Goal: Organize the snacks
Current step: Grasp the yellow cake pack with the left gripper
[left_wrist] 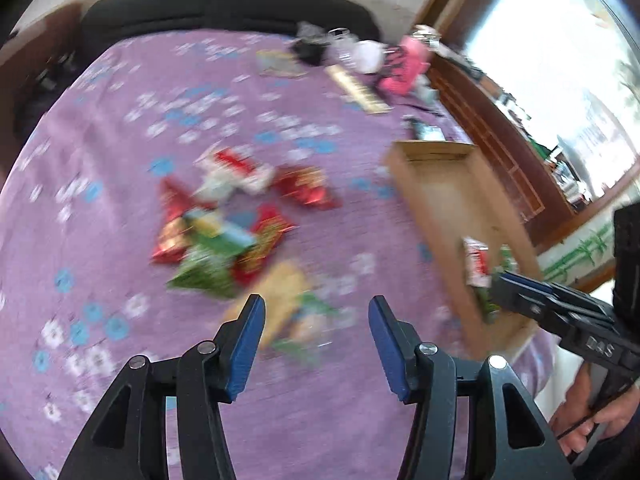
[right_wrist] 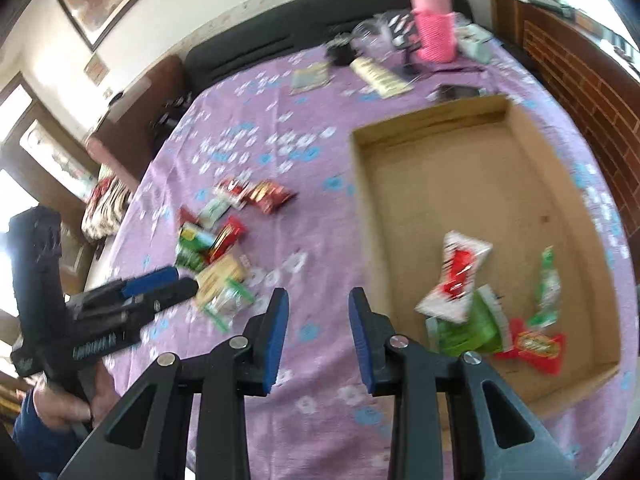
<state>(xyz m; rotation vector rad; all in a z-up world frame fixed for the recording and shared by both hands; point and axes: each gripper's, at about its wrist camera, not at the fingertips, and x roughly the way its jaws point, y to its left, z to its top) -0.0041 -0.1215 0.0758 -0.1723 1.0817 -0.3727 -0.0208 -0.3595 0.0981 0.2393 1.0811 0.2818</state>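
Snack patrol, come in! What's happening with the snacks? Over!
Both hand-held grippers open, empty. Four packets in box. Snack pile waiting on cloth. Nothing blocking.

— How's the light where I'm working?

— Bright daylight. In my left wrist view the window [left_wrist: 560, 92] far to the right of my left tool [left_wrist: 316, 332] is blown out white.

— And sharpness?

— Poor. The snack packets [left_wrist: 228, 220] ahead of that tool are smeared by motion blur; the tool's own fingers [left_wrist: 248, 344] stay crisp. Both views bend strongly and darken at the corners.
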